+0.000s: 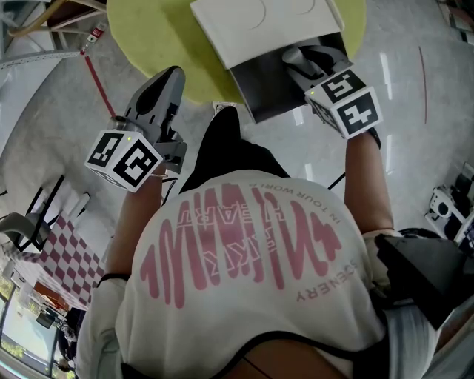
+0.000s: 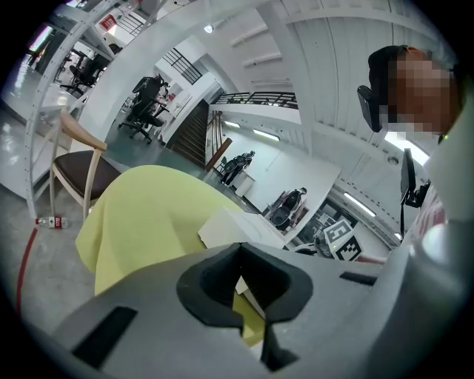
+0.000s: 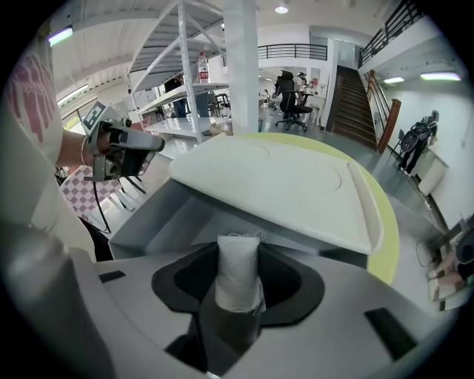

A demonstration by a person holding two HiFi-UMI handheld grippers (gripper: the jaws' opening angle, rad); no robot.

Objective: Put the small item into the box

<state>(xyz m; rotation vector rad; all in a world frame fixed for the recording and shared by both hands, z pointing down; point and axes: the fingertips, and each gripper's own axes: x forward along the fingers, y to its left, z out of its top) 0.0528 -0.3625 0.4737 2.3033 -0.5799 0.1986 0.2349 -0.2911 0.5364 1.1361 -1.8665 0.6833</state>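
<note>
So the pickup half looks done. The right gripper (image 1: 298,59) has its fingers (image 3: 185,296) clamped on the small white fabric pouch (image 3: 237,270), which stands upright between the pads and pokes out a bit past them. Nothing has gone into the box yet, as far as I can see.

The flat white cardboard box (image 1: 259,22) sits on the round yellow-green table (image 1: 148,29) with its grey inner tray (image 1: 259,89) slid out toward the person. In the right gripper view the tray's open mouth is just ahead of and below the fingertips, and the white lid is further beyond them. In the head view the tips hang over the grey tray, tilted down. I can't tell if the pouch touches the tray floor.

The left gripper (image 1: 167,81) is off to the side, well apart from the box. Its jaws are pinched together on nothing, with the table edge showing past them.

What's left, I'd guess: lower the pouch into the tray, let go, and maybe slide the tray closed.
</note>
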